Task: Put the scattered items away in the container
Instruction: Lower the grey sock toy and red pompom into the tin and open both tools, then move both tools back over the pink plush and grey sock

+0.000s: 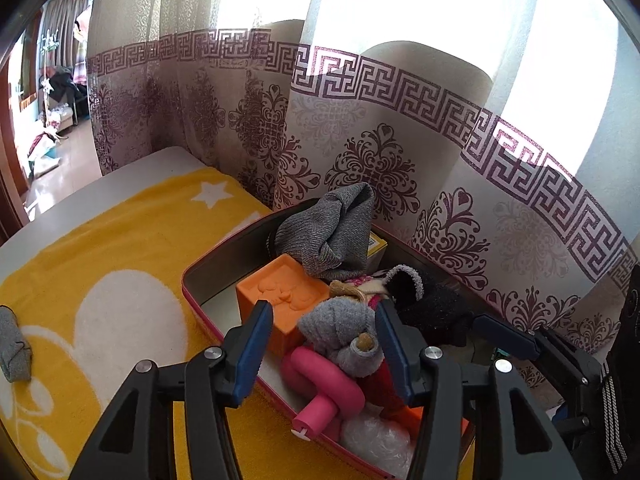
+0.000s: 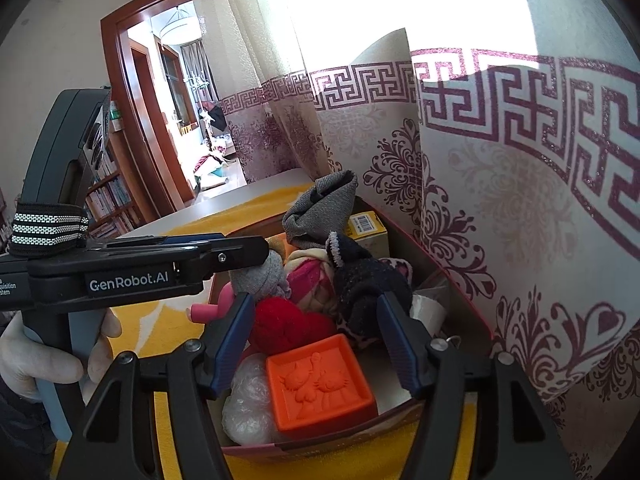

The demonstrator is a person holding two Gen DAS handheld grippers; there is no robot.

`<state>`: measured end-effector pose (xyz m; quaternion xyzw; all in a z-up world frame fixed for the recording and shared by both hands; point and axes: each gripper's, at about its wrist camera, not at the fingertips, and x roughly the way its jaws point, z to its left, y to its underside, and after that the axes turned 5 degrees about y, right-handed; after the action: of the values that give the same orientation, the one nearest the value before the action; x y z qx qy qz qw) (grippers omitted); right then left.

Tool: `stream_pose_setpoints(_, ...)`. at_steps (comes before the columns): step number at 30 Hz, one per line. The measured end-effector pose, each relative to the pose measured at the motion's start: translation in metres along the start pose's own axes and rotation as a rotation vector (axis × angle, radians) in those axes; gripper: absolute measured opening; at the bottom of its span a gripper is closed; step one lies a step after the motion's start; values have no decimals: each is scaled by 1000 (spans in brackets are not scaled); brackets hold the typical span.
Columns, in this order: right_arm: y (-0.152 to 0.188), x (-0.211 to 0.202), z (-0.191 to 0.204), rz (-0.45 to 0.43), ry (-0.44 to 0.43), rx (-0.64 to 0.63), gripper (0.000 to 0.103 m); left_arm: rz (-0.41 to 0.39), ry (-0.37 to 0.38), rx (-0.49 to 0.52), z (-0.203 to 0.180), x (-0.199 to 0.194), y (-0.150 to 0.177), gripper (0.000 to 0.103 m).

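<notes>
A pink-rimmed container point(image 1: 192, 280) on a yellow blanket holds an orange block point(image 1: 288, 292), a grey knit cloth point(image 1: 336, 228), a black sock point(image 1: 432, 304), a pink ring toy point(image 1: 320, 380) and a grey rolled sock point(image 1: 340, 328). My left gripper point(image 1: 324, 344) is open over the container, its fingers either side of the grey rolled sock. My right gripper point(image 2: 316, 336) is open above the container point(image 2: 472, 312), over a red bundle point(image 2: 288, 324), an orange cat block point(image 2: 320, 384) and the black sock point(image 2: 368, 280). The left gripper point(image 2: 256, 252) shows from the side there.
Another grey sock point(image 1: 14, 344) lies on the yellow blanket point(image 1: 120, 248) at the far left. A patterned curtain point(image 1: 380, 140) hangs right behind the container. A doorway point(image 2: 176, 120) and a bookshelf point(image 2: 112, 200) are at the left. Bubble wrap point(image 2: 248, 400) lies in the container's near corner.
</notes>
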<state>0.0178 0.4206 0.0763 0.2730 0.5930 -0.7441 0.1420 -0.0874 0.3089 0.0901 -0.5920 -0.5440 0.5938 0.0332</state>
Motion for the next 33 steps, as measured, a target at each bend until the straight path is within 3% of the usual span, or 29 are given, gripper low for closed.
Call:
stream_pose_setpoints(19,-11,-18,62,-40,-73,-78,75,-85,-81,-115,61,-69,29,55)
stream_pose_setpoints(22,-11,-15,78,-29,-100,-94,75,-99,-122,-149,78,-83,38,55)
stream_pose_setpoints(26,-10,-9,101,-9,-130,-122,77,-118,-218,-196,102,-99,54,70)
stream_pose_setpoints(33,-3,8,133,59,-179,-158,77,-120,-306,-271,139,-123,80,70)
